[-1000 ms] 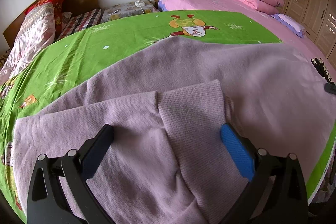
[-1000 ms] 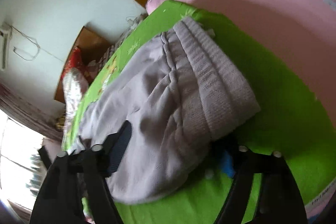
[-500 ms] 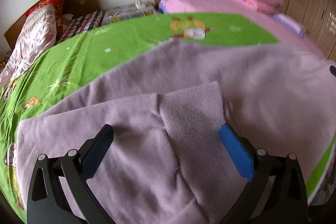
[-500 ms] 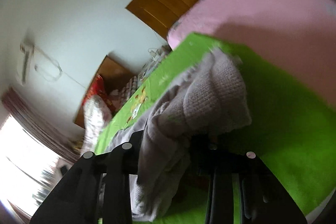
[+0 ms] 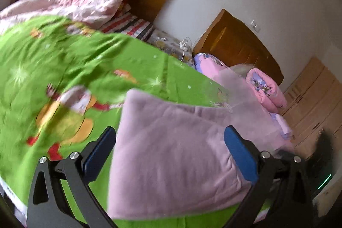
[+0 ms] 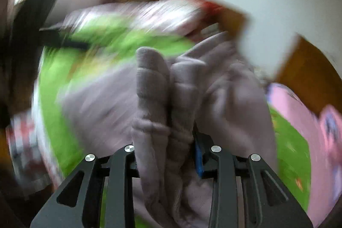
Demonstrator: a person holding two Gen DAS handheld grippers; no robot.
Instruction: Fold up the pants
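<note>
**Pants half folded, one end gathered up**

The left hand-held gripper (image 5: 170,151) stands wide open, gripping nothing, its fingers flanking the lilac pants (image 5: 175,155), which lie doubled on the green bedspread (image 5: 64,69). The right hand-held gripper (image 6: 165,155) is clamped on a bunched end of the pants (image 6: 162,99). I'd judge one fold done, with more left. Open bedspread stretches toward ten o'clock; the bed's edge runs close at six.

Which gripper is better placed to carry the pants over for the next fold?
Right. The right gripper is shut on bunched pants fabric. The left gripper is wide open, with the pants lying between its fingers, ungripped.
</note>
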